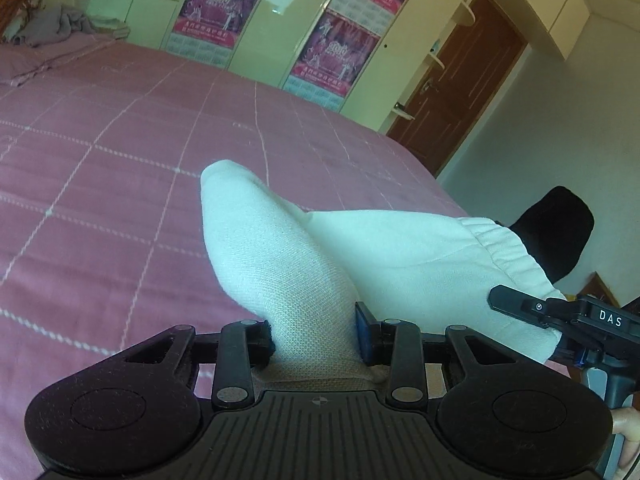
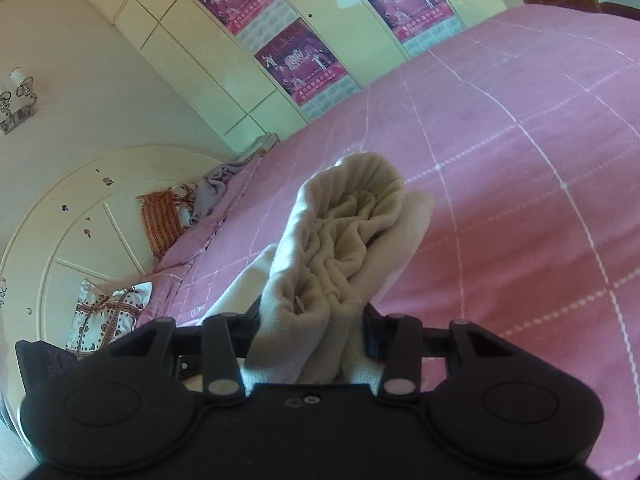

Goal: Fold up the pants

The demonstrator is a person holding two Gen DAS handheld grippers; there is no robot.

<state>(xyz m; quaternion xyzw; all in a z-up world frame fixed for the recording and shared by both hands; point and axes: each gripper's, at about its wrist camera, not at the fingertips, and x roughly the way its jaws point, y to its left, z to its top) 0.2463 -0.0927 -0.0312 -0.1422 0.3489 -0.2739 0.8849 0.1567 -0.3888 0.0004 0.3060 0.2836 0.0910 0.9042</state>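
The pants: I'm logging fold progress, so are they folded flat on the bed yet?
No. The pants hang bunched between both grippers, above the bed.

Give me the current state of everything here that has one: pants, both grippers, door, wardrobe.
White pants: bunched, lifted off the pink bedspread, held at two places.
Left gripper: shut on the pants.
Right gripper: shut on the gathered waistband.
Brown door: closed.
Wardrobe doors: closed.

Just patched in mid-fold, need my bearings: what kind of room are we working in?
A home bedroom, most likely: a wide bed under a pink checked bedspread, a cream headboard with pillows against it, and a glossy built-in wardrobe along the far wall.
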